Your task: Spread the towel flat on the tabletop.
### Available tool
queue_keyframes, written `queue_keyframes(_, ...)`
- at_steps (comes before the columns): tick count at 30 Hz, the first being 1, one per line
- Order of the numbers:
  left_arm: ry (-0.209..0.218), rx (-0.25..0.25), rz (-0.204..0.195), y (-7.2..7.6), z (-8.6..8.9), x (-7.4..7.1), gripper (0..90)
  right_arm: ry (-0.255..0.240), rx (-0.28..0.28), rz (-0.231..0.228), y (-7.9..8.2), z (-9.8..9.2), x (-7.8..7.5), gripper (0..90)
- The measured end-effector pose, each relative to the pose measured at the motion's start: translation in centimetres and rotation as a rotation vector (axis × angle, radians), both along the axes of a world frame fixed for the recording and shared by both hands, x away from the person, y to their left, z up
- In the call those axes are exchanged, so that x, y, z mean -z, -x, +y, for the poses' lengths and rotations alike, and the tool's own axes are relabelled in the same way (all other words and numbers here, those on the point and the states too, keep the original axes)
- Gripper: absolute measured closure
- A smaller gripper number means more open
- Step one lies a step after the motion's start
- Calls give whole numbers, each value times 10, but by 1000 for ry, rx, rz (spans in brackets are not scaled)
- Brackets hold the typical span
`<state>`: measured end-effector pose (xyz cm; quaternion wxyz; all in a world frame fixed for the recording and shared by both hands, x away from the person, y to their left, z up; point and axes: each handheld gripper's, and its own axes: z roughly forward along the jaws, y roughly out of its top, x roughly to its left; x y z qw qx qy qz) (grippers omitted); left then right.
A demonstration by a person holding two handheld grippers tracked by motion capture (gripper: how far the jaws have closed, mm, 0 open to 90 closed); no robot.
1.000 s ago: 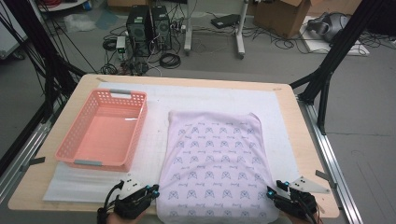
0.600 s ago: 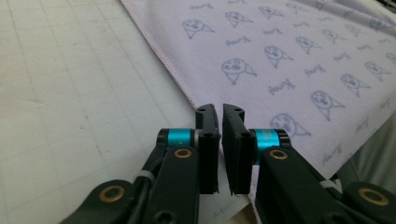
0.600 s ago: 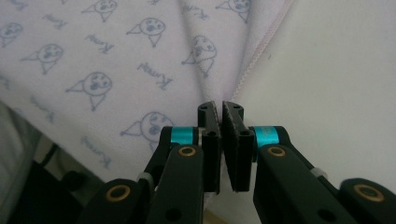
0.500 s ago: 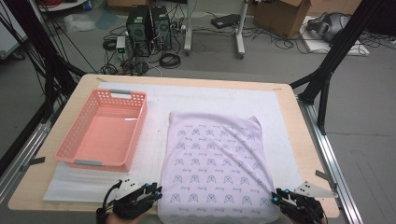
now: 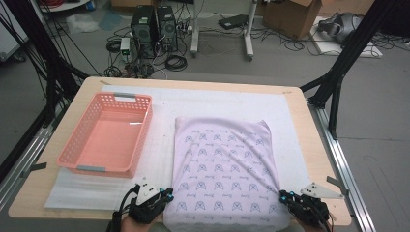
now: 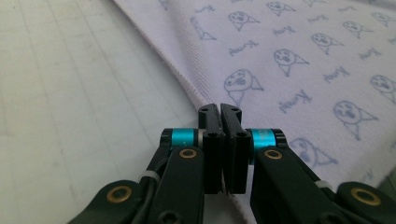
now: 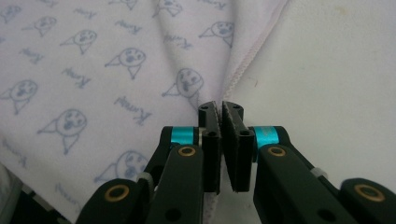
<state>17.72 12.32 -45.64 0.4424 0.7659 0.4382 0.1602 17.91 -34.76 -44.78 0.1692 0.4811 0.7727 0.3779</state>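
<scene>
You're at a wooden table (image 5: 314, 145) covered by a white mat (image 5: 159, 145); beyond it the grey floor holds computer towers (image 5: 154, 21), tangled cables (image 5: 176, 62) and a box (image 5: 290, 12). A pink basket (image 5: 109, 135) sits empty on the mat's left half. The cloth (image 5: 225, 174) lies flat just right of the basket, pale lilac with a blue cartoon-face print, lightly wrinkled, its long axis running away from you and its near end at the table's edge. Your left gripper (image 5: 167, 194) is clenched on the cloth's near left hem (image 6: 196, 95). Your right gripper (image 5: 284, 195) is clenched on the near right hem (image 7: 243, 70).
</scene>
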Motion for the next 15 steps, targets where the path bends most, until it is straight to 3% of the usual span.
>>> queue_keyframes(4, -9, 33, 20, 10, 8, -2, 874, 1, -45, 47, 14, -8, -3, 873)
queue_keyframes(7, 9, 59, 39, 17, 9, -2, 864, -18, -61, 68, 24, -13, -4, 844)
queue_keyframes(11, 55, 39, 18, 13, 11, -3, 662, -50, -18, 20, 23, -17, -7, 630)
queue_keyframes(15, 91, 9, -10, 1, 9, -5, 591, -62, 40, -18, 13, -15, -5, 612)
